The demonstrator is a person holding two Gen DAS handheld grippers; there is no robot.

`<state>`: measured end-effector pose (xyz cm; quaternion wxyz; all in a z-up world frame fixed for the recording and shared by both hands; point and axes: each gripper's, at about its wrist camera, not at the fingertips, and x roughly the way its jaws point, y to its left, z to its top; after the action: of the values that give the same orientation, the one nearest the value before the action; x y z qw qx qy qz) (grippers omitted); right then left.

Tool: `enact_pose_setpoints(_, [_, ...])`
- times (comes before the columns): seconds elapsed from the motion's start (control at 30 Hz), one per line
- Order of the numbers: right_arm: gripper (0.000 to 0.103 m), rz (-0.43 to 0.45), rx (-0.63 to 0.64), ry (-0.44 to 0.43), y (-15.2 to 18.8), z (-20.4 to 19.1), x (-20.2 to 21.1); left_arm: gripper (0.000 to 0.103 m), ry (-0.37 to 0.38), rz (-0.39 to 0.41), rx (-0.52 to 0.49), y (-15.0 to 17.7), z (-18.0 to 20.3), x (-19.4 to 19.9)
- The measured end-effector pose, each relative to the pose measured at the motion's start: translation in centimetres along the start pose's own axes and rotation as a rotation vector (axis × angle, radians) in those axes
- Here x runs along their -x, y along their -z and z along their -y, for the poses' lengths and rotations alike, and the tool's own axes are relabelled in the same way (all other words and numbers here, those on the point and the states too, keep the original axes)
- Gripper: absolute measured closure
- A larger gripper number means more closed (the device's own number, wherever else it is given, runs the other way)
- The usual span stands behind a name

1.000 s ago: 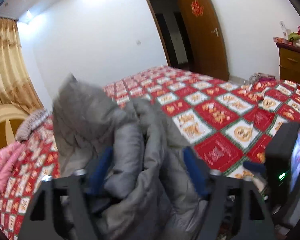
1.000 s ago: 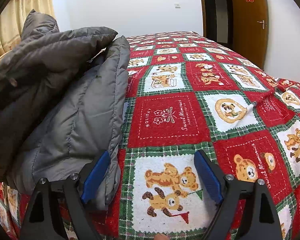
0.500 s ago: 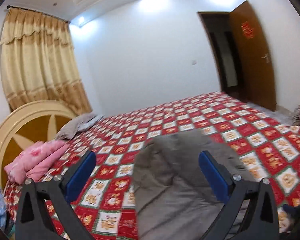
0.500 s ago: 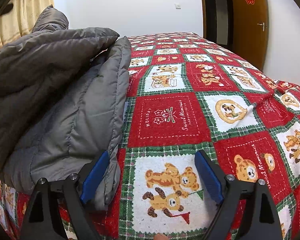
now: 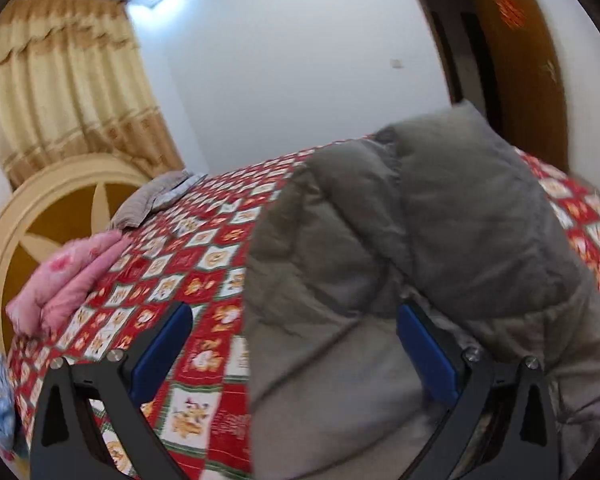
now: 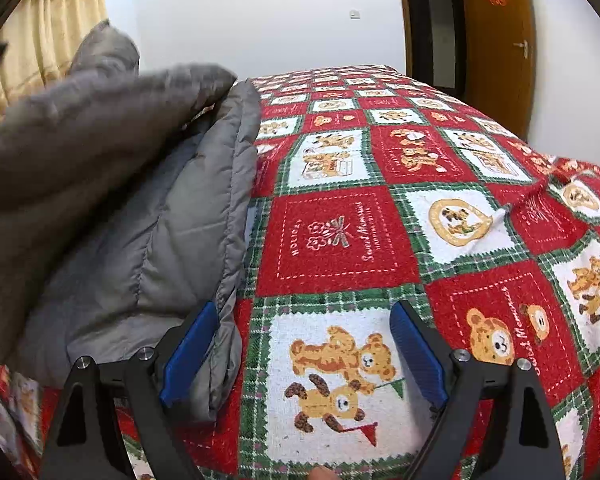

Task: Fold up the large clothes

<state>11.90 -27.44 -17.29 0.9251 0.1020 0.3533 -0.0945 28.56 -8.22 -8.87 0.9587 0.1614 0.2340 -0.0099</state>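
Observation:
A grey puffer jacket lies on the bed, its upper part folded over the lower in a thick roll. My left gripper stands wide open just in front of it. The jacket's left edge runs between the blue pads, and neither pad presses on it. In the right wrist view the same jacket fills the left side. My right gripper is open low over the bedcover. Its left finger sits right beside the jacket's near edge, with only a teddy-bear square between the fingers.
The red, white and green checked bedcover spreads around the jacket. A pink blanket and a grey cloth lie by the round headboard. A brown door stands open at the far right.
The left gripper has let go of the jacket, opened wide and swung left and back. The lifted part of the jacket now lies folded over. The right gripper has not moved.

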Motion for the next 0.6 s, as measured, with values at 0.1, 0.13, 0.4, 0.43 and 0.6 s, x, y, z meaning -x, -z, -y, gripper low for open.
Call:
enact_pose_setpoints(0.1, [0.015,0.012,-0.059,0.0,-0.4,1.2,0.7,0.0,0.043,-0.012,-0.031,0.4,2.6,-0.3])
enact_pose_setpoints(0.13, [0.015,0.02,-0.08,0.007,-0.8,1.7,1.0,0.0,0.051,-0.016,-0.042,0.5,3.3,-0.4])
enact_pose_setpoints(0.4, [0.016,0.087,-0.109,0.095,-6.2,3.1,3.4,0.0,0.118,-0.061,-0.033,1.2,5.1,-1.4])
enact_pose_setpoints(0.43, [0.016,0.088,-0.109,0.1,-6.8,3.0,3.4,0.0,0.119,-0.064,-0.029,1.2,5.2,-1.5])
enact_pose_setpoints(0.6, [0.016,0.101,-0.088,0.084,-10.2,0.0,3.7,0.0,0.097,-0.054,-0.037,1.5,6.0,-1.4])
